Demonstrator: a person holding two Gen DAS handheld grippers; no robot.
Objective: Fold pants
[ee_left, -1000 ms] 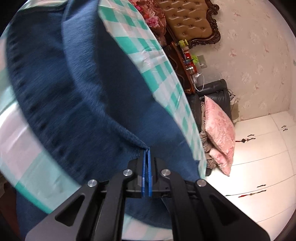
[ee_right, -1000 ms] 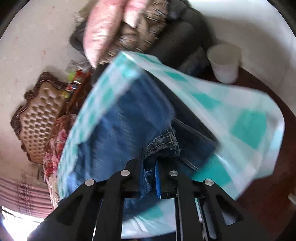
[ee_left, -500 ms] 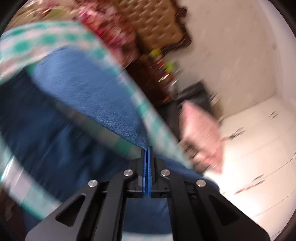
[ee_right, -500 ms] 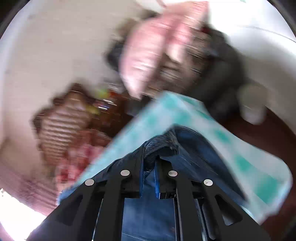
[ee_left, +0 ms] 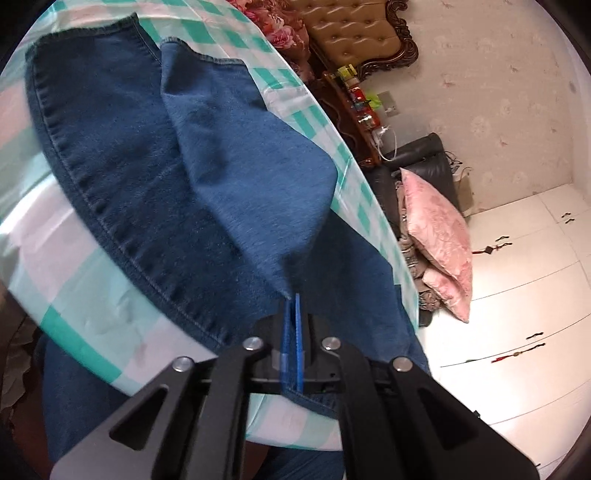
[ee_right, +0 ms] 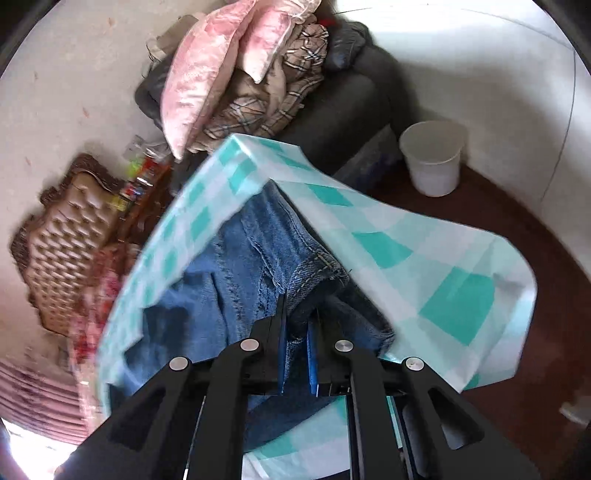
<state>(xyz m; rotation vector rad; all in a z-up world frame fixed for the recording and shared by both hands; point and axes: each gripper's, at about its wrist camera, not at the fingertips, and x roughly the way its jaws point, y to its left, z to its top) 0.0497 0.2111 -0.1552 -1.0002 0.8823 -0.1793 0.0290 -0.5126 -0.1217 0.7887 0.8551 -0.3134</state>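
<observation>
The left hand-held gripper [ee_left: 293,299] has its blue pads pressed together on a thin fold of the pants [ee_left: 155,173], pinching the fabric edge at the tips. From that pinch a lighter blue panel rises and spreads away over a darker panel, forming a raised fold. The darker panel carries a stitched, puckered seam along its curved edge, and a hemmed end lies at the far side.

The right hand-held gripper [ee_right: 297,321] clamps a thicker bunch of denim between its pads, at a part with tan topstitching and a rivet. The pants [ee_right: 240,280] here show faded mid-blue fabric with seams.

The pants lie on the desk [ee_left: 92,288], which is covered by a teal-and-white checked cloth; part of the denim hangs over the near edge. Beyond the desk stand a chair with a pink pillow [ee_left: 439,240], a tufted headboard [ee_left: 354,33] and a white bin [ee_right: 432,162].
</observation>
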